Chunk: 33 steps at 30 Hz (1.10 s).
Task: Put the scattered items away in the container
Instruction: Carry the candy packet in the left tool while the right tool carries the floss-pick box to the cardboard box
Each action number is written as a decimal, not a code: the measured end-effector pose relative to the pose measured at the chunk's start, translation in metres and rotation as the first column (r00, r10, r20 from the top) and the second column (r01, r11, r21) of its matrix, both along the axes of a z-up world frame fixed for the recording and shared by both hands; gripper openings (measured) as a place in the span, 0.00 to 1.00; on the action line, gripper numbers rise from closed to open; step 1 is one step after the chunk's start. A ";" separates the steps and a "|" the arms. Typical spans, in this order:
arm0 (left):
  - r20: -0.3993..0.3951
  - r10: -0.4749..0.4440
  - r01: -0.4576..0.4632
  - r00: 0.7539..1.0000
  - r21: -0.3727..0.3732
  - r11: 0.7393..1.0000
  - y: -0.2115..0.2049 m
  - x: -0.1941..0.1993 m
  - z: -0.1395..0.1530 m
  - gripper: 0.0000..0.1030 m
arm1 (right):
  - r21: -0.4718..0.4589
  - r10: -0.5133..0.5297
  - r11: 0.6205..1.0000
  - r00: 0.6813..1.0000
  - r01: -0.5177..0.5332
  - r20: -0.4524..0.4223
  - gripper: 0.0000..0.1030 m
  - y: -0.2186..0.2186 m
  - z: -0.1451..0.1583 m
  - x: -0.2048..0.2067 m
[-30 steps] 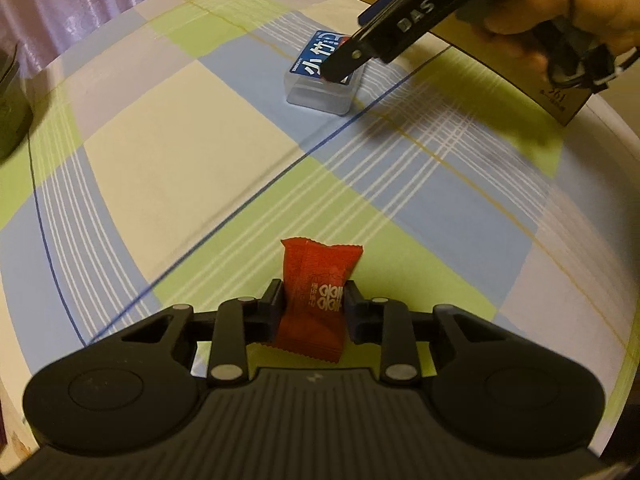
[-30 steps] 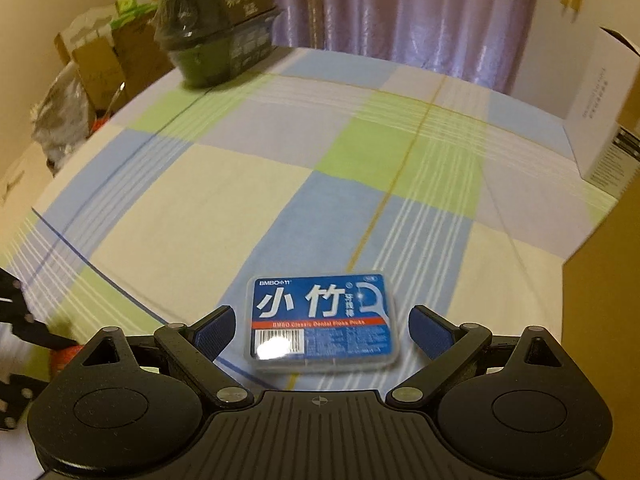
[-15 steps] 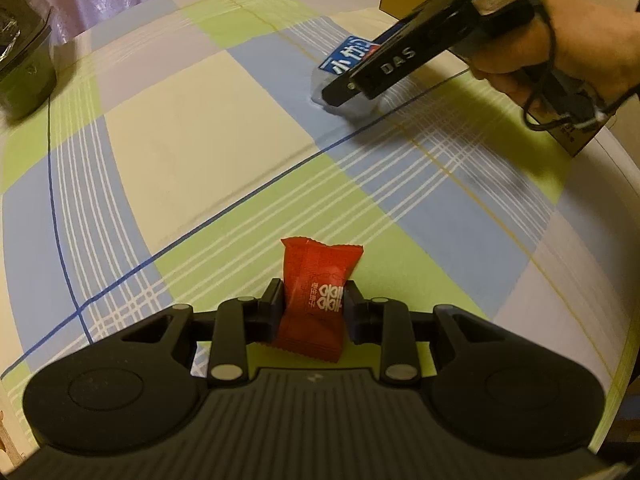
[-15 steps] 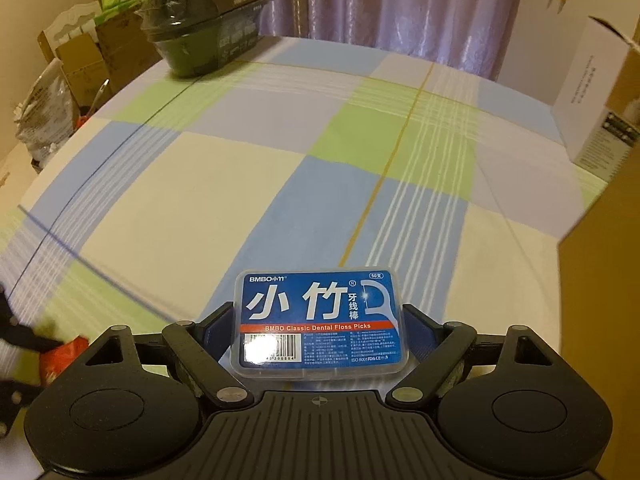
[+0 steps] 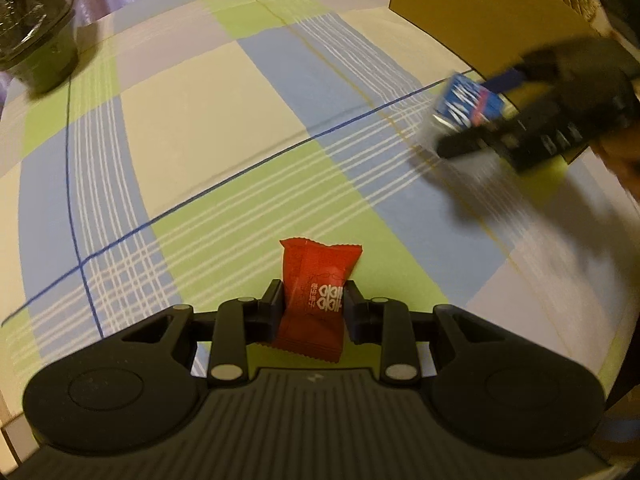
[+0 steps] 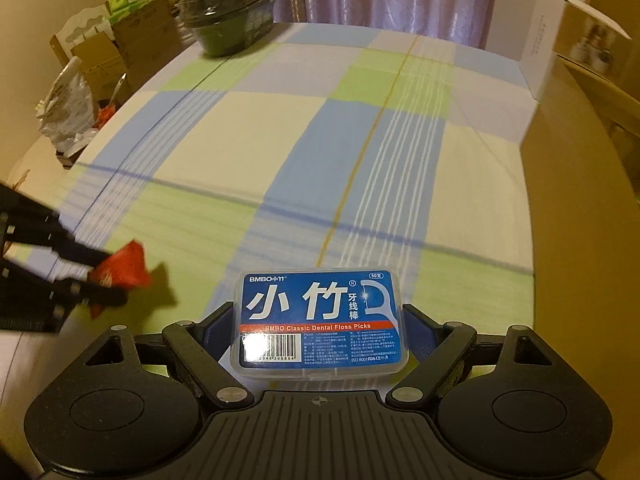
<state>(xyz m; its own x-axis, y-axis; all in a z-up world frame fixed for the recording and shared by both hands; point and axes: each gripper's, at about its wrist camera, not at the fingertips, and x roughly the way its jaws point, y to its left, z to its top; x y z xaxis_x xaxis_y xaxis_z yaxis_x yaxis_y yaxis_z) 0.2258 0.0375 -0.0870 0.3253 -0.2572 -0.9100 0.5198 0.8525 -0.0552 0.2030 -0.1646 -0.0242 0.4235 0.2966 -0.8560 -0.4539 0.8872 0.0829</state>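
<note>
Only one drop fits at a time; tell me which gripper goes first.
Right, probably. The right gripper already holds the blue plastic floss-pick box beside the brown cardboard box; the left gripper, holding the red candy wrapper, sits farther away.

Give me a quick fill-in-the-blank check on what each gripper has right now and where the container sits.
1. The left gripper is shut on a ____ candy packet.
2. The right gripper grips a floss pick box with a ____ label.
3. In the right wrist view, the cardboard box stands at the ____ edge of the picture.
4. The tablecloth has a ____ pattern.

Missing words: red; blue; right; checked
</note>
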 end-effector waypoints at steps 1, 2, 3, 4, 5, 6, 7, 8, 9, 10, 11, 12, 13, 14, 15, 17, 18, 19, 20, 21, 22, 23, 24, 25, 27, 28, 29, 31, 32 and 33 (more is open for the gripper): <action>0.000 0.011 -0.011 1.000 -0.003 1.000 -0.002 -0.004 0.003 0.25 | 0.002 0.000 1.000 1.000 0.000 -0.002 0.85 -0.002 0.002 -0.009; -0.001 0.022 -0.022 1.000 -0.008 1.000 -0.004 -0.008 0.007 0.25 | 0.003 -0.003 1.000 1.000 0.003 -0.004 0.85 -0.005 0.004 -0.017; -0.004 0.035 -0.035 0.999 -0.015 0.999 -0.005 -0.012 0.010 0.25 | 0.006 -0.011 1.000 1.000 0.011 -0.006 0.85 -0.009 0.006 -0.026; -0.008 0.047 -0.047 0.999 -0.023 0.999 -0.006 -0.016 0.013 0.25 | 0.016 -0.024 1.000 1.000 0.024 -0.010 0.85 -0.013 0.009 -0.034; -0.012 0.060 -0.060 0.998 -0.029 0.998 -0.008 -0.021 0.017 0.25 | 0.028 -0.040 0.999 0.999 0.040 -0.015 0.85 -0.018 0.011 -0.042; -0.016 0.068 -0.069 0.998 -0.033 0.997 -0.011 -0.025 0.019 0.25 | 0.041 -0.057 0.998 0.998 0.057 -0.019 0.85 -0.022 0.014 -0.049; -0.021 0.076 -0.077 0.997 -0.036 0.996 -0.014 -0.030 0.021 0.25 | 0.054 -0.072 0.996 0.997 0.074 -0.024 0.85 -0.025 0.017 -0.055; -0.025 0.086 -0.087 0.996 -0.036 0.996 -0.017 -0.035 0.023 0.25 | 0.074 -0.093 0.993 0.995 0.095 -0.032 0.85 -0.030 0.020 -0.062; -0.029 0.095 -0.096 0.995 -0.040 0.995 -0.019 -0.040 0.026 0.25 | 0.094 -0.113 0.989 0.993 0.117 -0.041 0.85 -0.035 0.023 -0.068; -0.032 0.105 -0.106 0.994 -0.044 0.993 -0.022 -0.045 0.028 0.25 | 0.110 -0.129 0.985 0.990 0.134 -0.050 0.85 -0.039 0.026 -0.074; -0.031 0.113 -0.114 0.993 -0.041 0.993 -0.025 -0.051 0.030 0.25 | 0.121 -0.143 0.981 0.988 0.149 -0.053 0.85 -0.044 0.029 -0.080; -0.029 0.121 -0.122 0.992 -0.037 0.992 -0.027 -0.056 0.032 0.25 | 0.126 -0.153 0.979 0.987 0.158 -0.050 0.85 -0.047 0.033 -0.086; -0.029 0.131 -0.132 0.991 -0.036 0.991 -0.030 -0.062 0.033 0.25 | 0.130 -0.160 0.978 0.986 0.165 -0.045 0.85 -0.049 0.037 -0.091; -0.031 0.141 -0.143 0.989 -0.042 0.989 -0.032 -0.067 0.035 0.25 | 0.135 -0.168 0.976 0.985 0.171 -0.039 0.85 -0.052 0.041 -0.096; -0.034 0.150 -0.152 0.988 -0.049 0.987 -0.034 -0.071 0.038 0.25 | 0.141 -0.173 0.974 0.984 0.176 -0.033 0.85 -0.054 0.045 -0.101; -0.032 0.159 -0.160 0.987 -0.055 0.985 -0.039 -0.081 0.043 0.25 | 0.151 -0.183 0.971 0.983 0.183 -0.017 0.85 -0.058 0.054 -0.109; -0.030 0.160 -0.161 0.987 -0.058 0.985 -0.041 -0.085 0.045 0.25 | 0.159 -0.190 0.969 0.982 0.189 -0.011 0.85 -0.061 0.058 -0.112; -0.028 0.162 -0.164 0.986 -0.060 0.985 -0.044 -0.090 0.048 0.25 | 0.169 -0.197 0.966 0.980 0.195 -0.006 0.85 -0.064 0.062 -0.115; -0.026 0.166 -0.168 0.986 -0.064 0.984 -0.046 -0.094 0.051 0.25 | 0.177 -0.202 0.964 0.979 0.199 0.002 0.85 -0.066 0.067 -0.119; -0.023 0.170 -0.171 0.985 -0.069 0.983 -0.048 -0.097 0.054 0.25 | 0.180 -0.205 0.963 0.979 0.199 0.012 0.85 -0.067 0.071 -0.122; -0.021 0.173 -0.174 0.985 -0.074 0.982 -0.051 -0.101 0.057 0.25 | 0.181 -0.205 0.963 0.979 0.198 0.022 0.85 -0.069 0.074 -0.125; -0.018 0.175 -0.176 0.984 -0.078 0.981 -0.052 -0.103 0.059 0.25 | 0.182 -0.205 0.963 0.978 0.196 0.030 0.85 -0.070 0.077 -0.128; -0.014 0.177 -0.177 0.984 -0.082 0.981 -0.055 -0.106 0.062 0.25 | 0.183 -0.206 0.963 0.978 0.196 0.037 0.85 -0.072 0.080 -0.130; -0.010 0.179 -0.179 0.984 -0.084 0.980 -0.056 -0.108 0.065 0.25 | 0.183 -0.207 0.964 0.977 0.195 0.044 0.85 -0.073 0.083 -0.132; -0.002 0.184 -0.183 0.983 -0.093 0.979 -0.059 -0.112 0.070 0.25 | 0.183 -0.212 0.963 0.976 0.200 0.054 0.85 -0.078 0.087 -0.136; 0.001 0.186 -0.185 0.982 -0.097 0.978 -0.060 -0.114 0.073 0.25 | 0.185 -0.217 0.961 0.975 0.203 0.056 0.85 -0.081 0.089 -0.139; 0.005 0.188 -0.187 0.982 -0.099 0.977 -0.061 -0.115 0.076 0.25 | 0.188 -0.223 0.960 0.973 0.209 0.057 0.85 -0.084 0.090 -0.140; 0.013 0.187 -0.185 0.982 -0.101 0.978 -0.064 -0.117 0.081 0.25 | 0.193 -0.232 0.957 0.971 0.216 0.062 0.85 -0.089 0.093 -0.142; 0.018 0.184 -0.181 0.983 -0.099 0.978 -0.066 -0.119 0.083 0.25 | 0.195 -0.237 0.956 0.969 0.220 0.066 0.85 -0.092 0.094 -0.144; 0.022 0.181 -0.178 0.983 -0.097 0.979 -0.068 -0.121 0.085 0.25 | 0.199 -0.241 0.954 0.968 0.223 0.068 0.85 -0.094 0.096 -0.145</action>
